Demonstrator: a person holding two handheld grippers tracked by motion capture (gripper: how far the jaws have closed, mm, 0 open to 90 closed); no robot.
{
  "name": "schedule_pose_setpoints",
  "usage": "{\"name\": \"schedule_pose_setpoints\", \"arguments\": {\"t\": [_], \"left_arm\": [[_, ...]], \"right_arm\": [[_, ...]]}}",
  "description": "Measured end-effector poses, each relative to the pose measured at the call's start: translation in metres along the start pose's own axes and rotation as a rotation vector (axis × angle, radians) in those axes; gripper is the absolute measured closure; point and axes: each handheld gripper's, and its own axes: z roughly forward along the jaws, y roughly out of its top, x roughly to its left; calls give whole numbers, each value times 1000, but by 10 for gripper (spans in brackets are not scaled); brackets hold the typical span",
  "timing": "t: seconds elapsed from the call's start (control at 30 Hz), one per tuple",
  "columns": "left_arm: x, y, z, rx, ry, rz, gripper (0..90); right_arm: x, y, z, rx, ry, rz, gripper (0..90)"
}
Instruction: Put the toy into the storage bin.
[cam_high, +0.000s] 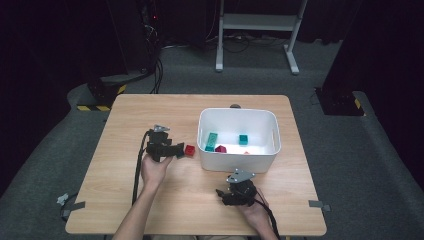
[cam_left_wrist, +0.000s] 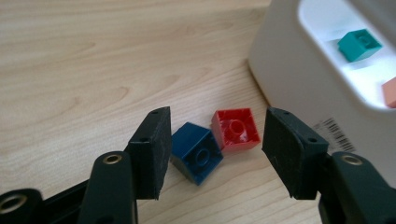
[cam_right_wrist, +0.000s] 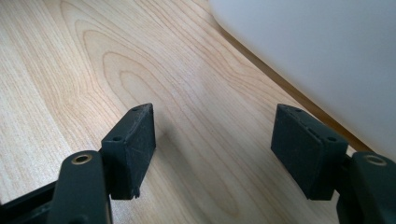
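Looking down from the high view, the left gripper (cam_high: 176, 150) sits near the middle of the worktop (cam_high: 125, 195), pointing at a red brick (cam_high: 190, 150) just beside the near left corner of the white bin (cam_high: 237, 160), while the right gripper (cam_high: 225, 196) rests close to the worktop's near edge, in front of the bin. From up there the blue brick (cam_left_wrist: 198, 153) is largely masked by the left gripper's tips — the left gripper view brings it out plainly, lying tilted on the wood between the black pads, one corner touching the red brick (cam_left_wrist: 235, 129). Both are small square bricks turned underside up, each showing a hollow base with a round tube in the centre. The left gripper (cam_left_wrist: 214, 153) stands about half open, its pads on either side of the two bricks and pressing neither; whether the left pad touches the blue brick I cannot tell. That view also looks through the bin's handle slot to a teal brick (cam_left_wrist: 359, 44) inside. The right gripper view shows bare wood grain and the bin's wall (cam_right_wrist: 327, 60), with the right gripper (cam_right_wrist: 215, 151) open wide and holding nothing.
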Motion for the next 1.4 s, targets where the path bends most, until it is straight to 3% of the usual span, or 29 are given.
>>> {"name": "schedule_pose_setpoints", "arguments": {"t": [0.63, 1.4], "left_arm": [[8, -13, 35, 29, 38, -73, 416], [13, -18, 45, 81, 94, -60, 462]], "right_arm": [[0, 0, 0, 0, 0, -1, 306], [0, 0, 0, 0, 0, -1, 306]]}}
